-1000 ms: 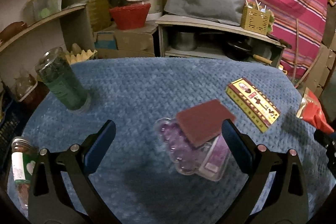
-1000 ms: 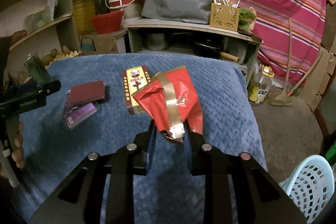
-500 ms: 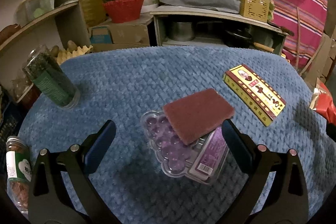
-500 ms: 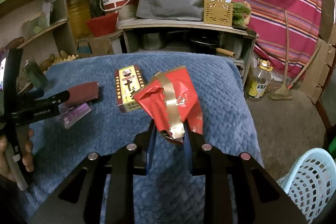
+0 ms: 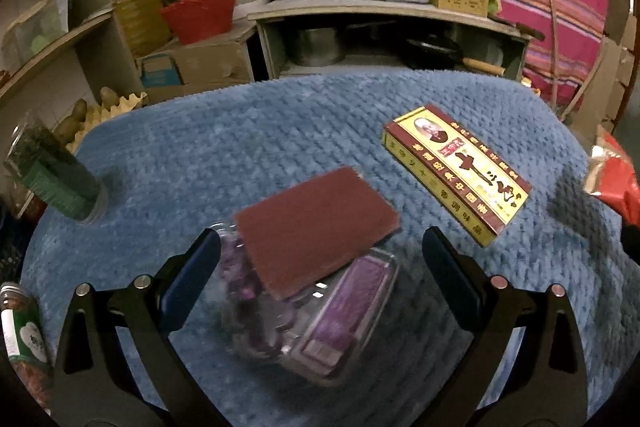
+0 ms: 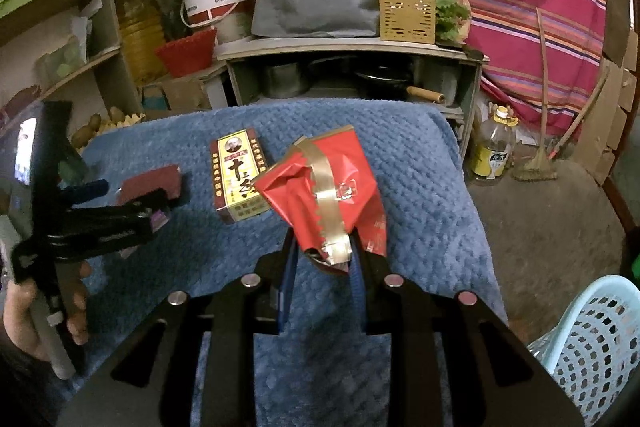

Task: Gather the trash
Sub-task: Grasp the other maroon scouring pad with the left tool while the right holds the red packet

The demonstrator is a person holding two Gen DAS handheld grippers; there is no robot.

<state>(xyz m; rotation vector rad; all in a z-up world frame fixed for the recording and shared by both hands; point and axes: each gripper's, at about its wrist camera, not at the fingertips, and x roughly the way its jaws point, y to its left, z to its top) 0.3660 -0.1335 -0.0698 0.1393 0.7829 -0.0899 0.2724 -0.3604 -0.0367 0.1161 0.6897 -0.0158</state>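
Right gripper point(image 6: 322, 259): the two fingers stand close together and pinch the lower end of a crumpled red wrapper point(image 6: 320, 183), which rises upright from the pads; a gold serrated band crosses its face, and the foil is creased and folded. The wrapper is held above the blue knitted cloth point(image 6: 420, 195) covering the table, near the cloth's right part. Left gripper point(image 5: 320, 267): the blue-padded fingers point(image 5: 192, 275) are spread wide and grasp nothing; between them lies a clear plastic tray point(image 5: 320, 323) with purple contents and a purple label, motion-blurred, so that contact between pads and tray cannot be determined. A maroon scouring pad point(image 5: 316, 223) rests flat on top of the tray, covering its far part. Beyond the right-hand finger, a yellow and maroon printed box point(image 5: 456, 175) lies flat on the cloth, apart from the tray. In the right wrist view, the same box lies just left of the held wrapper. At the cloth's left edge a glass jar with dark green contents point(image 5: 52, 179) stands tilted in the fisheye, and a second labelled jar point(image 5: 20, 331) shows at the lower left. A pale blue perforated basket point(image 6: 592, 347) stands on the floor at lower right, beside the table.
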